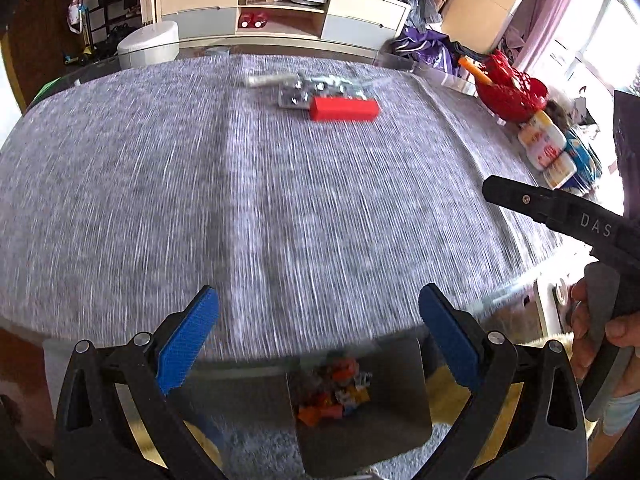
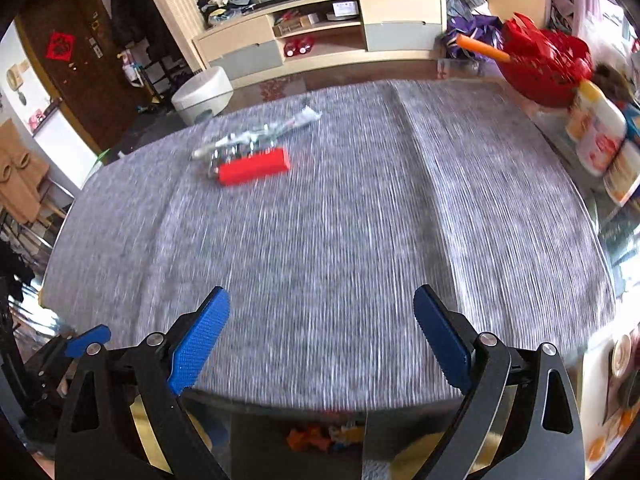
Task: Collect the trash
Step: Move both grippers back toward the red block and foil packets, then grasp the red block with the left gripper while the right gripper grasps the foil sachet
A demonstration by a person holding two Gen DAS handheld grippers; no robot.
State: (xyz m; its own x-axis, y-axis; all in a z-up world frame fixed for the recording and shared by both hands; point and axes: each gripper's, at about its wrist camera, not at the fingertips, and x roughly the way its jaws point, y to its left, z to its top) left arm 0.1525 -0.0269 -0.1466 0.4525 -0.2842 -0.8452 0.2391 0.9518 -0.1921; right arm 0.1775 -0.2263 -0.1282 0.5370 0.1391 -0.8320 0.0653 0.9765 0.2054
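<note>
A table (image 1: 160,184) covered in a grey speckled cloth is filling most of both views, its near edge running along the bottom of each frame. Behind it, at the top of the frame, a long cream cabinet (image 1: 280,8) with open shelves is standing against the wall, and a white round stool (image 1: 148,42) is sitting to its lower left. A red basket (image 1: 510,90) is resting at the upper right, with white bottles (image 1: 546,148) lying just below it.

The trash is lying in the upper middle of the left wrist view: a red box (image 1: 344,109) with a clear plastic wrapper (image 1: 316,86) touching its far side. Both are sitting well apart from the grippers, across the cloth. In the right wrist view the red box (image 2: 254,167) and wrapper (image 2: 256,134) are appearing at the upper left.

The left gripper (image 1: 318,338) is hanging over the near table edge with its blue pads spread wide, holding nothing. The right gripper (image 2: 322,338) is likewise gaping wide and empty. Below the table edge, small orange and yellow pieces (image 1: 334,390) are showing, too blurred to identify.
</note>
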